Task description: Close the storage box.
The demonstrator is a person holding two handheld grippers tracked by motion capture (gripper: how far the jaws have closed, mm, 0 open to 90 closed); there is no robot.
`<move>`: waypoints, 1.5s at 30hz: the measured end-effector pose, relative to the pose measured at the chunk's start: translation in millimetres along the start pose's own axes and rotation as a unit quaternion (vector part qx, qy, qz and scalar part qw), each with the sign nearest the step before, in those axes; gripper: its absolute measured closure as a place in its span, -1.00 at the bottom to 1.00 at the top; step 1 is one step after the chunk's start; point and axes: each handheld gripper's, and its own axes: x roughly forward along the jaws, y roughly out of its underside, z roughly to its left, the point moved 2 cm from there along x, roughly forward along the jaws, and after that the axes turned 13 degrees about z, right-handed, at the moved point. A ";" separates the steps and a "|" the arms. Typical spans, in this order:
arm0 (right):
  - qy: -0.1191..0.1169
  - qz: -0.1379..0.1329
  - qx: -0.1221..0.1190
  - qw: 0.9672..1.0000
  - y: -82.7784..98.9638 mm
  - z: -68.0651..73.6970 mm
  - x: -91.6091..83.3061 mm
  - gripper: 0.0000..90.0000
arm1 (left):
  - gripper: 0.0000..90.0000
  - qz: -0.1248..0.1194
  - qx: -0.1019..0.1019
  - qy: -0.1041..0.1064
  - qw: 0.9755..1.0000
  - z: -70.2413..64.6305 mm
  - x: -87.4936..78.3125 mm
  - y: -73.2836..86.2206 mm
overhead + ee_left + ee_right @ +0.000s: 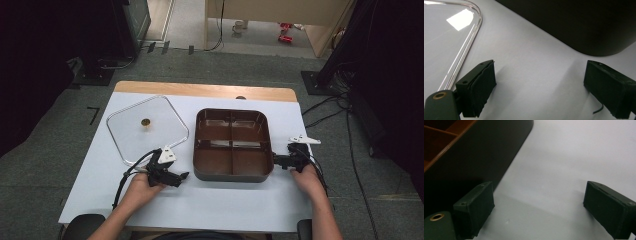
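Left gripper, jaws wide, sits at the tray's 8 o'clock, beside the lid; right gripper, jaws wide, at 4 o'clock.

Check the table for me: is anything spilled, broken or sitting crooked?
Nothing spilled or broken. The clear lid lies off the brown tray, flat on the white mat to its left and turned a little askew to it. The tray's four compartments look empty. Left gripper and right gripper are open beside the tray.
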 end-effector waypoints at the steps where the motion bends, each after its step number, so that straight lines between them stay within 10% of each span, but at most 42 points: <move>1: 0.000 0.000 0.000 1.000 0.0 0.0 0.0 -0.80 | -0.77 0.000 0.000 0.000 1.000 0.0 0.0 0.0; 16: 0.000 0.000 0.000 1.000 0.0 -0.1 0.0 -0.80 | -0.78 0.005 -0.006 -0.005 1.000 -1.3 0.3 -1.5; 28: 0.000 0.000 0.000 1.000 0.0 -0.1 0.0 -0.80 | -0.65 0.053 -0.025 -0.013 0.998 -1.8 -2.6 -13.7; 34: 0.000 0.000 0.000 1.000 0.0 0.0 0.0 -0.80 | -0.48 0.050 -0.044 0.024 0.997 0.5 -8.4 -15.5; 45: 0.000 0.000 0.000 1.000 0.0 0.0 0.0 -0.80 | -0.47 0.058 -0.046 0.025 0.997 1.3 -19.4 -20.6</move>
